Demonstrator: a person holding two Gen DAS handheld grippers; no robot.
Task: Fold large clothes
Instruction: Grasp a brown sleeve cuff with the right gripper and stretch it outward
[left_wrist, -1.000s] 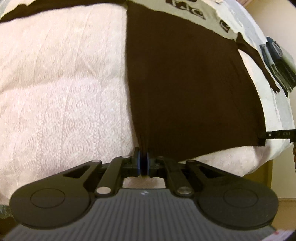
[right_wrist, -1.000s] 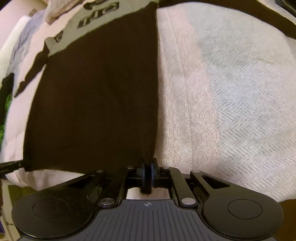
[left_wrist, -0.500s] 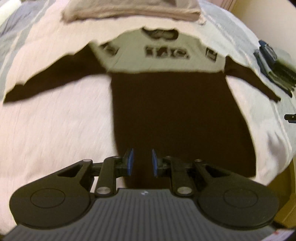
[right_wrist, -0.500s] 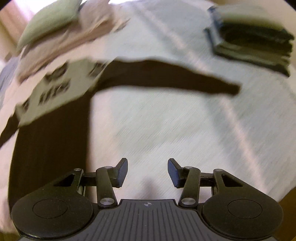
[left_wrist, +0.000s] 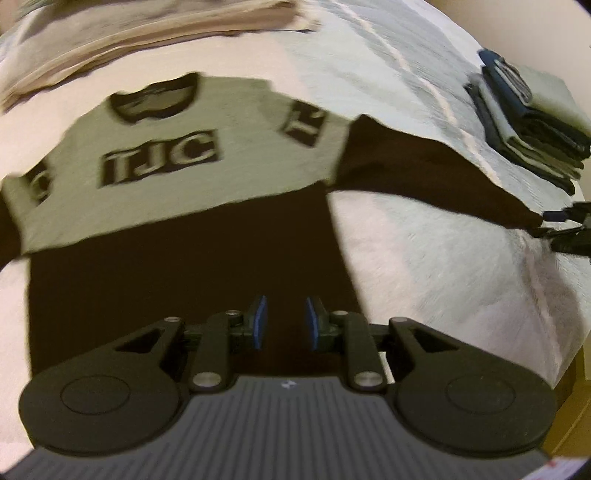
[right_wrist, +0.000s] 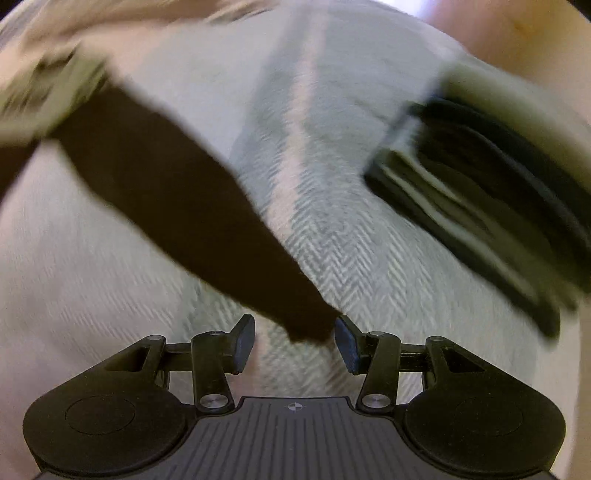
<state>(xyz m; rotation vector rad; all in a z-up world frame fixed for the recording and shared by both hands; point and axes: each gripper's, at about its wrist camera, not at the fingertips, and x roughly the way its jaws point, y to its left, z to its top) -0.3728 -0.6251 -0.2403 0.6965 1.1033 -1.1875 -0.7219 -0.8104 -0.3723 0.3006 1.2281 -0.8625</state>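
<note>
The sweater (left_wrist: 192, 258) lies flat on the bed (left_wrist: 443, 266), face up, pale chest panel with its lettering at the far end, dark body running toward the near edge, both sleeves out to the sides. Nothing is folded yet, by the look of it.

Here is where it could slip. The right gripper (right_wrist: 295, 338) is lined up on the cuff of the right sleeve (right_wrist: 177, 199), but the cuff (right_wrist: 310, 330) sits off-centre, close to the one finger and clear of the other. Close now and the pads may catch only a corner of thin knit, and the sleeve could drop out halfway across the fold. A deeper bite risks pinching the bedspread underneath and dragging it up with the sleeve. The stack of folded clothes (right_wrist: 498, 206) is near on that side too; a wide swing could knock it. Both views are smeared, so the aim is hard to judge.

The right gripper stands roughly half spread, jaws having just been opening, with the cuff tip between the fingers but not pressed; it holds nothing. In the left wrist view it shows at the far right edge, right at the sleeve end.

The left gripper (left_wrist: 284, 323) hangs over the dark lower body of the sweater, blue pads (left_wrist: 260, 321) parted a modest gap, jaws having just been opening. Nothing is between them. I cannot tell whether the tips brush the fabric.
</note>
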